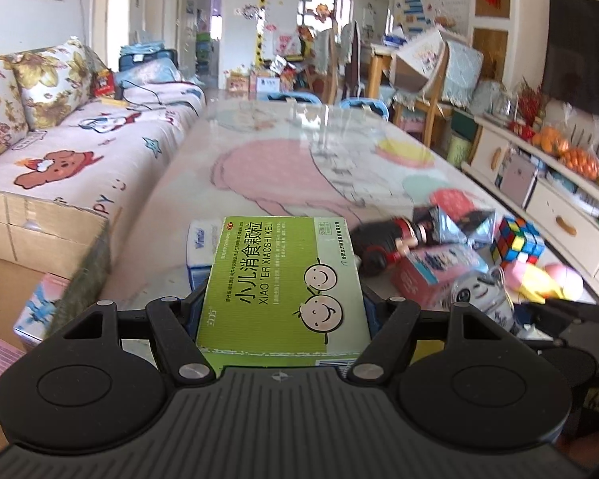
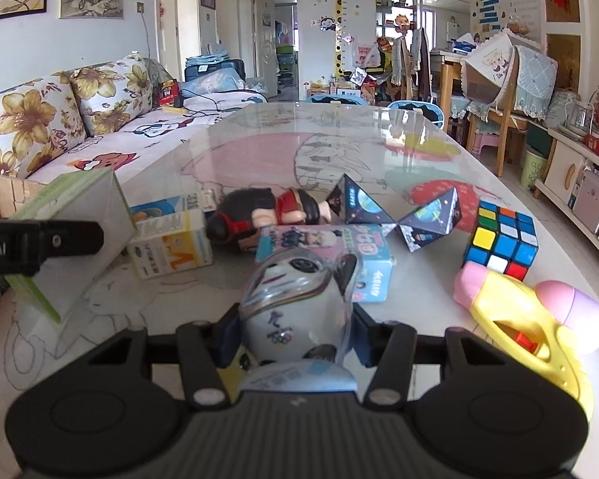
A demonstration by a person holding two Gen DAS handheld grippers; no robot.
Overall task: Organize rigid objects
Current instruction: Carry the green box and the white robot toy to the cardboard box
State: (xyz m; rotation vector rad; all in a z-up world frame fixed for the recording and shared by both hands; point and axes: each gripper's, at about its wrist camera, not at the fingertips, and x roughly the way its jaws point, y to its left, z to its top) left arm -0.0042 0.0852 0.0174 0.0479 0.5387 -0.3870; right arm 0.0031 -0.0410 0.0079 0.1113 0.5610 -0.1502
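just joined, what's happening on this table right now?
A person with a handheld gripper in each hand is sorting toys and boxes on a glass-topped table. The left gripper is clamped on a green medicine box, lifted off the table. The right gripper is shut on a panda figurine. A Rubik's cube, a doll, a yellow and pink toy and small cartons lie loose beyond them.

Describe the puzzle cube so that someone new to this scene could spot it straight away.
Start at the glass-topped table with the cartoon print and go to the toy cluster on its right side. The cube sits there, just behind the yellow and pink toy and right of the dark folding prisms. It alone has a grid of coloured squares.
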